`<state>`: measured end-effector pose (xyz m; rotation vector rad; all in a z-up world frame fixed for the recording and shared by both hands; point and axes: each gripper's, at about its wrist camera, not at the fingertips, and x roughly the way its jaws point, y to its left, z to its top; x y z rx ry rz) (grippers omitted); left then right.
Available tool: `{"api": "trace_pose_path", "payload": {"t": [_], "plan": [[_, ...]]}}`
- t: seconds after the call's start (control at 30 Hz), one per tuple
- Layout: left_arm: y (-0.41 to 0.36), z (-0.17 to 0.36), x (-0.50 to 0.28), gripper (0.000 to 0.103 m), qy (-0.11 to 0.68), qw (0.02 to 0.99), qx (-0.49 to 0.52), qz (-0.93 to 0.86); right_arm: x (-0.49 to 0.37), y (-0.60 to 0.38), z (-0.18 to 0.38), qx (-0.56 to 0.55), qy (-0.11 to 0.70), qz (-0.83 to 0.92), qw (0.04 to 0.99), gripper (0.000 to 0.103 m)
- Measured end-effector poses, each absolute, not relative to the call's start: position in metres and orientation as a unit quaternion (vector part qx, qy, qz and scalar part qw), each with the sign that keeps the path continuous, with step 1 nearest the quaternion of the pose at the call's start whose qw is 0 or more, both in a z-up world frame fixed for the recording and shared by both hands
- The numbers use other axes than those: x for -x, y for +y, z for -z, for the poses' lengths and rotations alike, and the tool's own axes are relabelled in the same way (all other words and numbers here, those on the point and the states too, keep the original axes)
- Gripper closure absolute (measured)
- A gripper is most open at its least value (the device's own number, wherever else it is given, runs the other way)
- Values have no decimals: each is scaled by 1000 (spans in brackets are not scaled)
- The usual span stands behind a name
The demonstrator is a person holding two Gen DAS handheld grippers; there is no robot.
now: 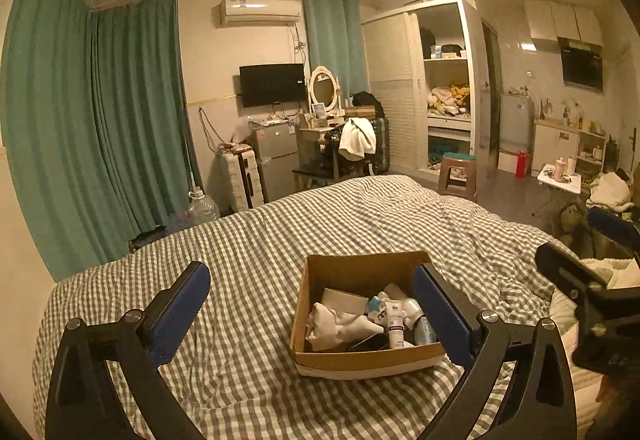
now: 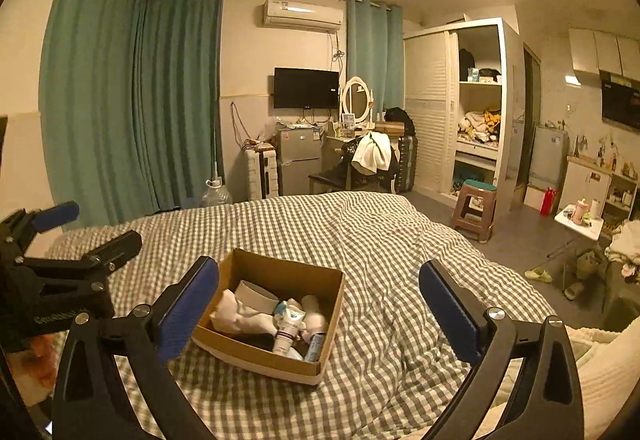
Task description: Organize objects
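Note:
An open cardboard box [image 1: 320,354] sits on the checked bedspread [image 1: 248,240]. It holds a white cloth [image 1: 340,324], a white tube [image 1: 395,324], small bottles and a dark item. My left gripper [image 1: 312,288] is open and empty, above the bed, its right finger over the box's right edge. In the right wrist view the box [image 2: 332,304] lies low and left of centre, with the white tube [image 2: 289,332] inside. My right gripper [image 2: 320,296] is open and empty, its left finger beside the box's left wall. Each gripper shows at the other view's edge.
The bed [image 2: 380,240] fills the foreground. Beyond it stand a small fridge [image 1: 272,160], a chair draped with a white towel [image 1: 356,138], an open wardrobe [image 1: 444,80], a plastic stool [image 1: 458,174] and a water jug [image 1: 202,206]. Teal curtains [image 1: 100,120] hang at the left.

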<state>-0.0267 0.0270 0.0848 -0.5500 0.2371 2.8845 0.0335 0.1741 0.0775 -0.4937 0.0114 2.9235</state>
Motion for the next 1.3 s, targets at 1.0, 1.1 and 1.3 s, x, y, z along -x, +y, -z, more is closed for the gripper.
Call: {"api": "trace_pose_path", "payload": {"t": [1.0, 1.1, 1.3], "plan": [[23, 7, 40, 0, 89, 33, 228, -969, -6, 202, 34, 233, 40, -965, 110, 2], [21, 9, 41, 0, 84, 33, 231, -969, -6, 196, 36, 229, 26, -967, 109, 2], [21, 13, 40, 0, 84, 36, 231, -969, -9, 189, 38, 224, 10, -969, 106, 2]]}}
